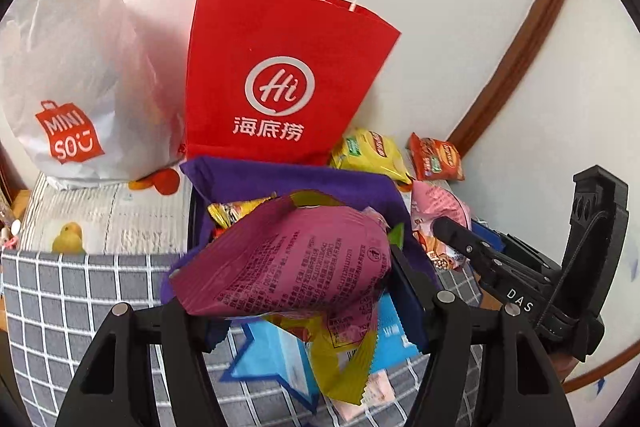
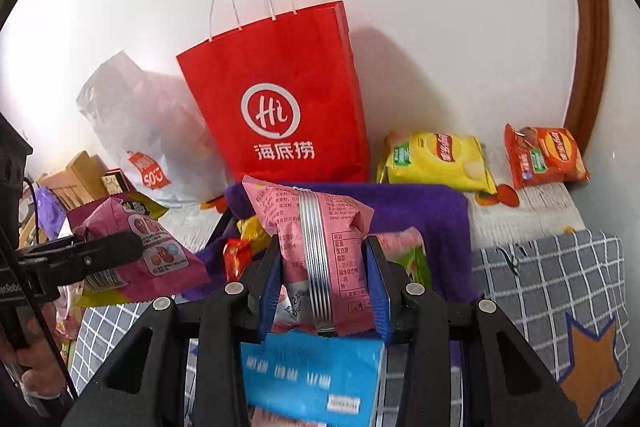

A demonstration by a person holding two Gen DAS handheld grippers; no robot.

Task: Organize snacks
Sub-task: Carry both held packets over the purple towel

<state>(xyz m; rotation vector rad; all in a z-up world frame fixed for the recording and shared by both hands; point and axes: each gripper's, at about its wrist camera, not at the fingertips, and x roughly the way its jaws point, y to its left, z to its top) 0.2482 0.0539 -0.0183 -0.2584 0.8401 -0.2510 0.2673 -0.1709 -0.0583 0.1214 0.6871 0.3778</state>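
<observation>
My left gripper [image 1: 288,291] pinches a magenta pack [image 1: 288,259] — right gripper [image 2: 324,287] clamps a pink pack [image 2: 320,251]; red bag [image 2: 288,99] at twelve o'clock.

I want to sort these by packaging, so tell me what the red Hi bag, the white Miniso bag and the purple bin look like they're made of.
Red Hi bag: matte paper, judging by its crisp folds and twisted white cord handles. White Miniso bag: thin plastic film, probably, with soft crumples and a slight sheen. Purple bin: felt-like or non-woven fabric, seemingly, with a fuzzy, dull surface and a soft rim.

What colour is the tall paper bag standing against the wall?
Red, with white logo and handles: the paper bag shows best in the left wrist view.
</observation>
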